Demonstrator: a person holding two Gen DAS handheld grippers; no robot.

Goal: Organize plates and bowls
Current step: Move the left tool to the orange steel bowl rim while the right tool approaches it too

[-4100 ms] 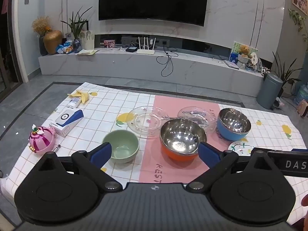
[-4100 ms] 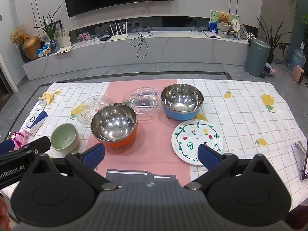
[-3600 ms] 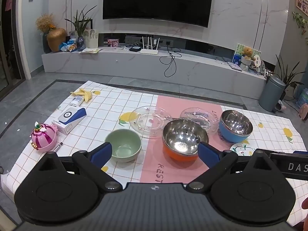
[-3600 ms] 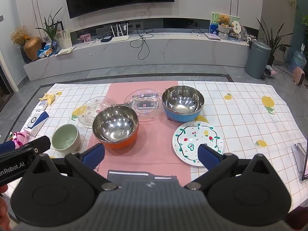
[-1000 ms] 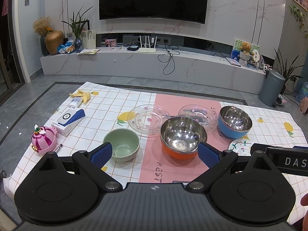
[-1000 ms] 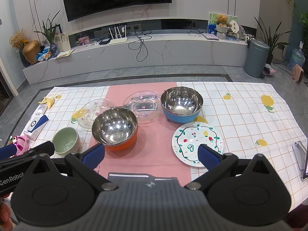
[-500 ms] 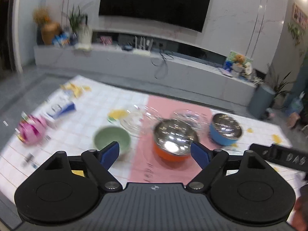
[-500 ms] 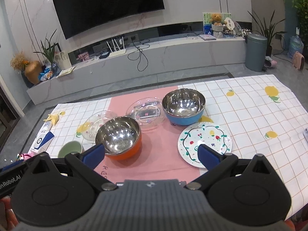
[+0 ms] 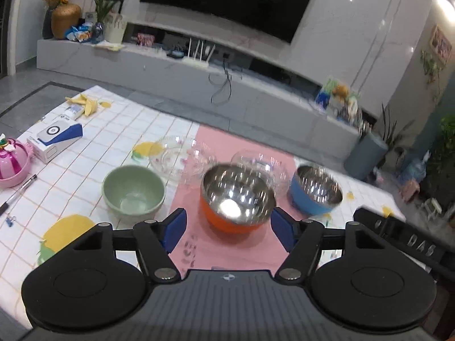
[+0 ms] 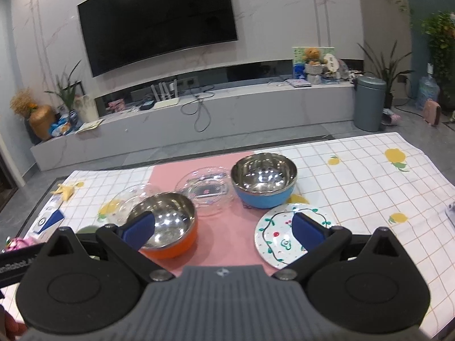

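On the checked cloth stand a green bowl (image 9: 133, 191), an orange steel bowl (image 9: 237, 197) and a blue steel bowl (image 9: 315, 190). Two clear glass plates (image 9: 176, 156) lie behind them. A painted white plate (image 10: 284, 233) lies right of the orange bowl (image 10: 167, 227), in front of the blue bowl (image 10: 263, 182). My left gripper (image 9: 229, 231) is open and empty, low and just in front of the orange bowl. My right gripper (image 10: 223, 230) is open and empty, held between the orange bowl and the painted plate.
A pink toy pot (image 9: 12, 164), a pen (image 9: 17, 194), a white and blue box (image 9: 55, 137) and a banana peel (image 9: 85, 103) lie at the table's left side. A pink runner (image 10: 224, 241) crosses the middle. A TV bench stands beyond the table.
Both grippers have moved forward and down toward the table. The left one now sits close to the orange bowl and has tilted. Both stay open and the dishes have not moved.
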